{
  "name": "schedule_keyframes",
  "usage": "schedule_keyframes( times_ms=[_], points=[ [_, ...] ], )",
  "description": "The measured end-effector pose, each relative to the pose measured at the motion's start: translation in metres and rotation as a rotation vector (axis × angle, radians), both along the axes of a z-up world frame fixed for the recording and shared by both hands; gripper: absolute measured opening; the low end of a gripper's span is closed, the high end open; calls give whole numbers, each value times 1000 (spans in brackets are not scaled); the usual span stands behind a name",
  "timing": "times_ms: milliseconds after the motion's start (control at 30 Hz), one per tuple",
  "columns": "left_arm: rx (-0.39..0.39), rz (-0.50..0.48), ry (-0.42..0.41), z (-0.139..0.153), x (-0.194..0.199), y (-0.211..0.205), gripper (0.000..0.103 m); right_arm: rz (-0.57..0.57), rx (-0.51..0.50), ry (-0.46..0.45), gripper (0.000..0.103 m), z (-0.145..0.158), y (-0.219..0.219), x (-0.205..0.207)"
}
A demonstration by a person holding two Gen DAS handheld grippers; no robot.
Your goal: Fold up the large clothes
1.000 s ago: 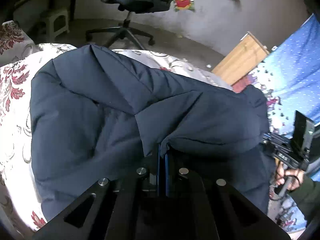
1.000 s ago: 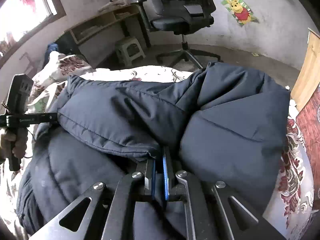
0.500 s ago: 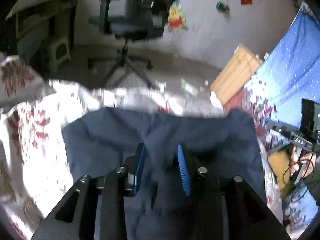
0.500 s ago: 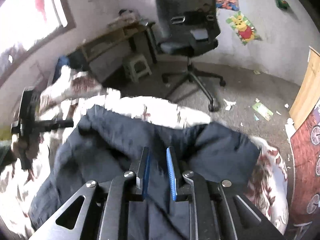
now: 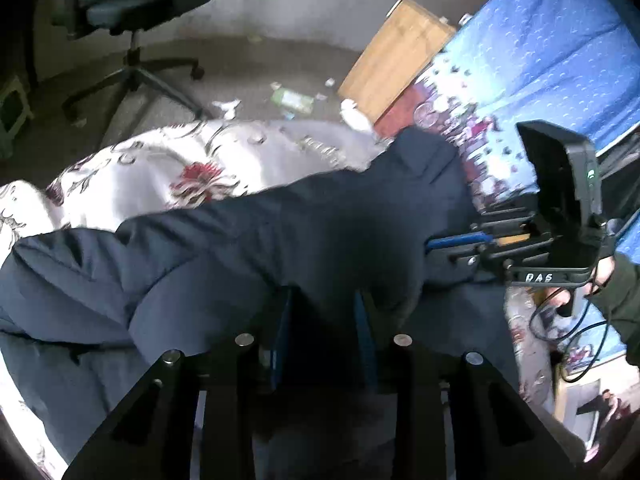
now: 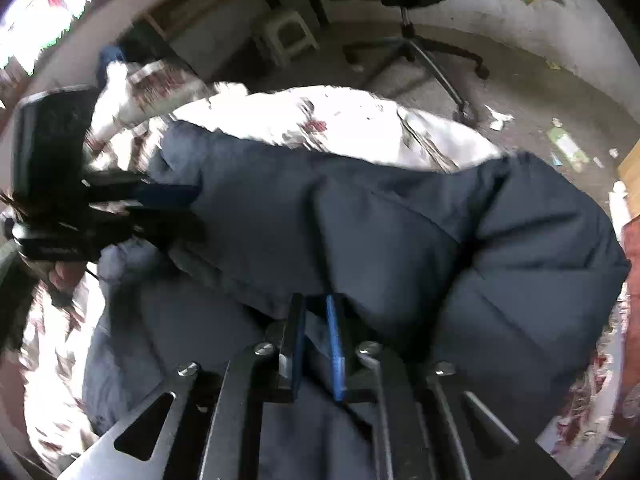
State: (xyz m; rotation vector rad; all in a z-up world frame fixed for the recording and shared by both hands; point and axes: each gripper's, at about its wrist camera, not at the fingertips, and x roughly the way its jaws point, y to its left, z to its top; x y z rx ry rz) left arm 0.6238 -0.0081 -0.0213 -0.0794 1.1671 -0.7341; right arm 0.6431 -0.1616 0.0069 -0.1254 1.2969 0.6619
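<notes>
A dark navy padded jacket (image 5: 256, 248) lies bunched on a white bedspread with red flowers (image 5: 160, 168); it also fills the right wrist view (image 6: 400, 232). My left gripper (image 5: 322, 320) is open, its blue-padded fingers pushed against a fold of the jacket. My right gripper (image 6: 316, 328) is open with a narrower gap, its fingertips at the edge of a fold. The right gripper shows from the side in the left wrist view (image 5: 460, 240), and the left gripper in the right wrist view (image 6: 168, 196), both at the jacket's ends.
A black office chair (image 5: 132, 4) and a small stool (image 6: 288, 36) stand on the littered floor beyond the bed. A wooden board (image 5: 396, 56) leans by a blue patterned cloth (image 5: 540, 60). A window (image 6: 48, 20) is at the far left.
Both grippers were shut on the jacket's fold a second ago. They have opened, let it go and moved down onto the jacket, which now lies flatter on the bed.
</notes>
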Motion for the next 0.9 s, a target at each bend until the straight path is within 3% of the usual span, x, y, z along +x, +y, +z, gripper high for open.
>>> schedule_keyframes(
  times_ms=[67,200,267,400,500,600,667,833,900],
  points=[
    [43,49,-4,-7,5,-2,21,-43,8,-1,3,-9,0,11],
    [202,131,-52,-28,23,-17,3,-135,12,-31,0,-32,6,35],
    [237,128,-98,-40,24,-23,3,-171,38,-40,0,-45,5,45],
    [206,184,-100,-53,21,-18,3,-200,70,-66,0,-45,-1,40],
    [136,186,-117,-38,9,5,3,-169,60,-102,2,-24,-9,25],
    [103,205,-150,-21,-1,24,3,-115,31,-246,4,11,-14,6],
    [98,209,-122,-20,-5,32,3,-116,22,-278,4,20,-18,5],
    [177,215,-90,-30,-3,22,3,-107,-98,-171,4,-25,-13,18],
    [244,208,-112,-40,-1,9,3,-139,-89,-177,4,-41,-11,18]
  ],
)
